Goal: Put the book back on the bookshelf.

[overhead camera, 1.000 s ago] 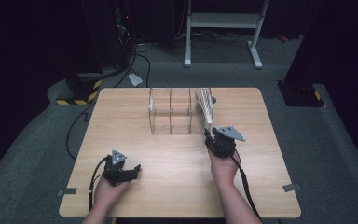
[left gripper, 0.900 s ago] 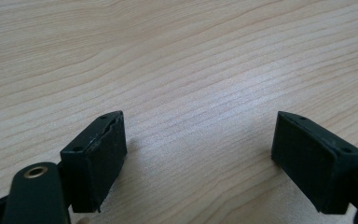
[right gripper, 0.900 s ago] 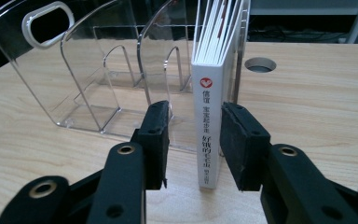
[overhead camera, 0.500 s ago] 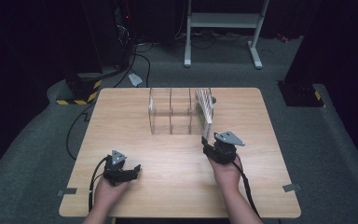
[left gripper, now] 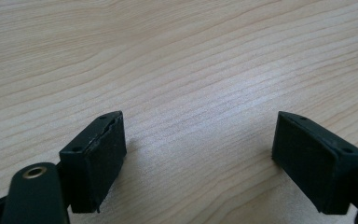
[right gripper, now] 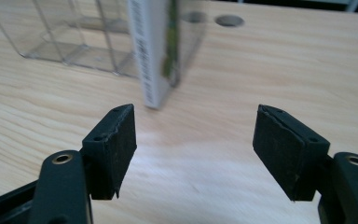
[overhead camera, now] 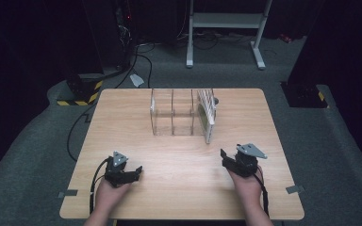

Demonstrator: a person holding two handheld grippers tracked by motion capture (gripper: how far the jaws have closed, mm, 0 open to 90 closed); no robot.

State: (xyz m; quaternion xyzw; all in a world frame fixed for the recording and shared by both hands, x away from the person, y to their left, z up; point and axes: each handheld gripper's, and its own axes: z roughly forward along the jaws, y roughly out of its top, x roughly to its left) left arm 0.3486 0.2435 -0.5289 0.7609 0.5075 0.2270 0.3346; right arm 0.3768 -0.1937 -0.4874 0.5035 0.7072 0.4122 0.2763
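A clear acrylic rack [overhead camera: 174, 113] with several slots stands at the back middle of the wooden table [overhead camera: 122, 122]. A thin white book or case [overhead camera: 207, 113] stands upright in its rightmost slot, sticking out toward me. My right gripper [overhead camera: 224, 157] is over the table in front of that book and apart from it. Its jaws have just been opening and nothing is between them. In the right gripper view the book [right gripper: 154, 56] and rack [right gripper: 65, 32] are beyond the right gripper [right gripper: 196, 149]. My left gripper [overhead camera: 136, 170] rests open near the front left, over bare wood [left gripper: 198, 158].
Behind the rack, a small round hole [overhead camera: 215, 100] is set in the tabletop. On the dark floor beyond lie cables [overhead camera: 136, 61], a yellow-and-black striped block [overhead camera: 82, 94] and a metal stand [overhead camera: 226, 28]. The table's front edge is close to both hands.
The right gripper has pulled back from the book toward the table's front and to the right, and its jaws have spread apart. The book stays in the rack. The left gripper has not moved.
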